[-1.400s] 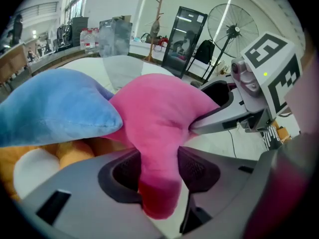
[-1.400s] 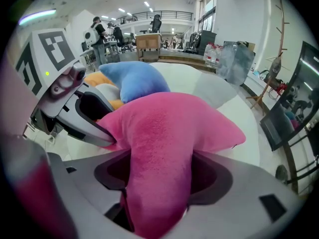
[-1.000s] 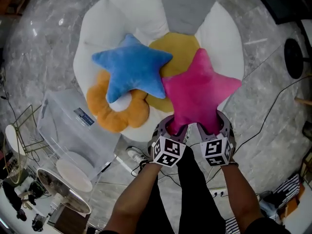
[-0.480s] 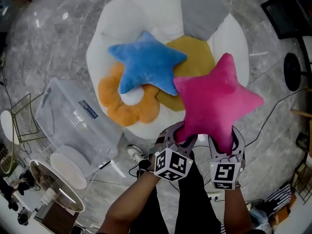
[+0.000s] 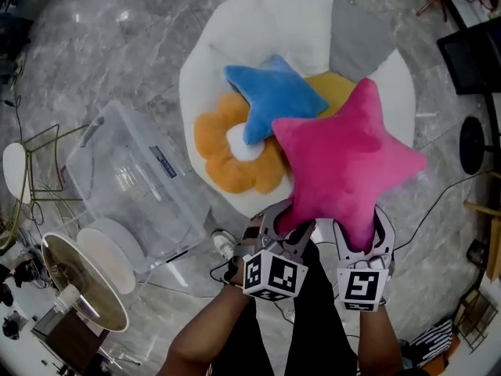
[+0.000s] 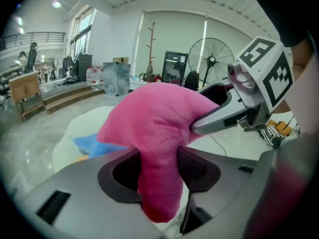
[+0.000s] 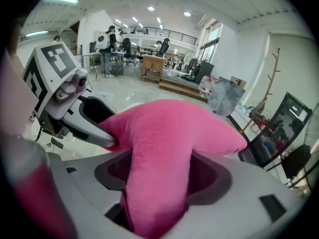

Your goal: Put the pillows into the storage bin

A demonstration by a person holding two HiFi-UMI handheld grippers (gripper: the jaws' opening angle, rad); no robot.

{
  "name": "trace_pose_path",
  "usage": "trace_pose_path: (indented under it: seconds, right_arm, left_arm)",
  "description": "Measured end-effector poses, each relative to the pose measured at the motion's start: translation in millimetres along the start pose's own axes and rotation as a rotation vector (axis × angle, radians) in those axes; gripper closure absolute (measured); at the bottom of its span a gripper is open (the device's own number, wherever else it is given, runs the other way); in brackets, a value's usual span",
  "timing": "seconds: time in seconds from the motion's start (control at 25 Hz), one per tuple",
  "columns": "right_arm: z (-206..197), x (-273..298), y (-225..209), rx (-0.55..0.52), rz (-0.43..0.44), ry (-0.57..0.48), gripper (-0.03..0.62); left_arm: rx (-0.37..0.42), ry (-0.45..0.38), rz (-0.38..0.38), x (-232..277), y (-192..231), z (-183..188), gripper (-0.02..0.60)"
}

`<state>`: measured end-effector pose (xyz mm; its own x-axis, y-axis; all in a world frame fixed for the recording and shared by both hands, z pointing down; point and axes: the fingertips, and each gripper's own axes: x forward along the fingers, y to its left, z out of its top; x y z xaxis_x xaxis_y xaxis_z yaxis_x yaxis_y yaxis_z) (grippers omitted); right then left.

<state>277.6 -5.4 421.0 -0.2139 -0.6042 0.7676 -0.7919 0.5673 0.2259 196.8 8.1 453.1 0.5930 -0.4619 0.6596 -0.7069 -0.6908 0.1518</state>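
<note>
A pink star pillow (image 5: 348, 159) hangs in the air, held by two of its lower arms. My left gripper (image 5: 286, 227) is shut on its near-left arm (image 6: 157, 183), and my right gripper (image 5: 362, 237) is shut on its near-right arm (image 7: 157, 193). A blue star pillow (image 5: 274, 100), an orange flower pillow (image 5: 227, 151) and a yellow pillow (image 5: 333, 84) still lie on the white beanbag (image 5: 258, 22). The clear storage bin (image 5: 137, 182) stands open on the floor at the left, with nothing visible inside.
The bin's white lid (image 5: 109, 253) lies beside it. A fan (image 5: 82, 284) and a wire stool (image 5: 39, 167) sit at the left. Cables (image 5: 438, 190) trail over the marble floor at the right, near a black chair base (image 5: 477, 143).
Both grippers have lifted the pink star off the beanbag and brought it up toward me. The view has swung so the bin sits nearer the middle.
</note>
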Motion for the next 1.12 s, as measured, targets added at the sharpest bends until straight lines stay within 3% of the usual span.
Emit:
trace_pose_path:
  seconds: [0.32,0.68,0.96,1.12]
  right_arm:
    - [75,29,116,-0.108,0.148,-0.092,0.253]
    - [148,54,296,-0.301,0.397,-0.174,0.253]
    - [170,61,433,-0.424,0.546,-0.209,0.252]
    - [169,67,505,-0.496,0.643,-0.196,0.252]
  left_arm:
    - [-0.105,-0.004,0.198,-94,82,-67,0.357]
    - [-0.297,0.01,0.453,-226,159,-181,0.351]
    - [-0.463,0.024,0.609,-313,191,-281,0.351]
    - [-0.537,0.056,0.654,-350,198,-339,0.35]
